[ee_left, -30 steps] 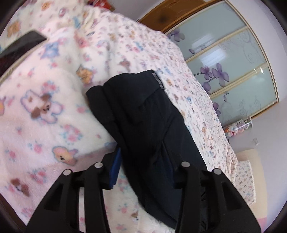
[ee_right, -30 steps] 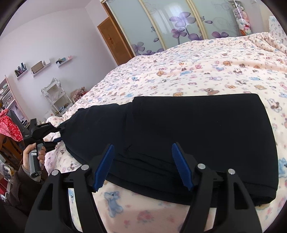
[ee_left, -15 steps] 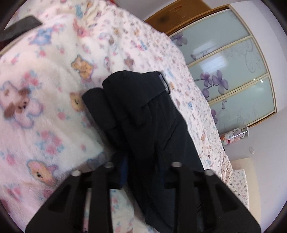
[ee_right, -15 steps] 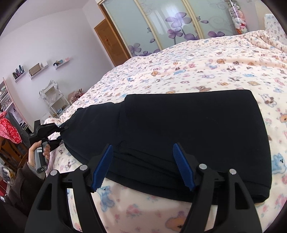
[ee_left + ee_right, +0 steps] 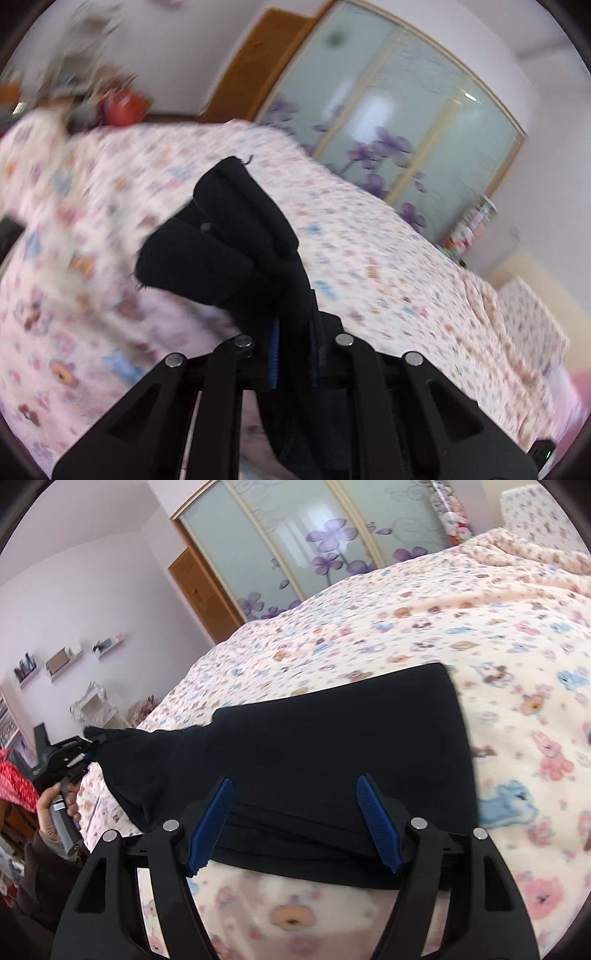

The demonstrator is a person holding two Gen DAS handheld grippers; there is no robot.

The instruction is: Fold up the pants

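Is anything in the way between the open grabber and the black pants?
Nothing visible is. The right gripper hangs open right over the near edge of the pants on the blanket. The left gripper already pinches their far end.

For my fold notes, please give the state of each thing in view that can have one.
Pants: partly folded on the bed, one end lifted.
Left tool: has just been closing; shut on the pants end, raised off the bed.
Right tool: open, astride the near pants edge, not gripping.
Bed: covered with a printed blanket.
Wardrobe doors: closed.
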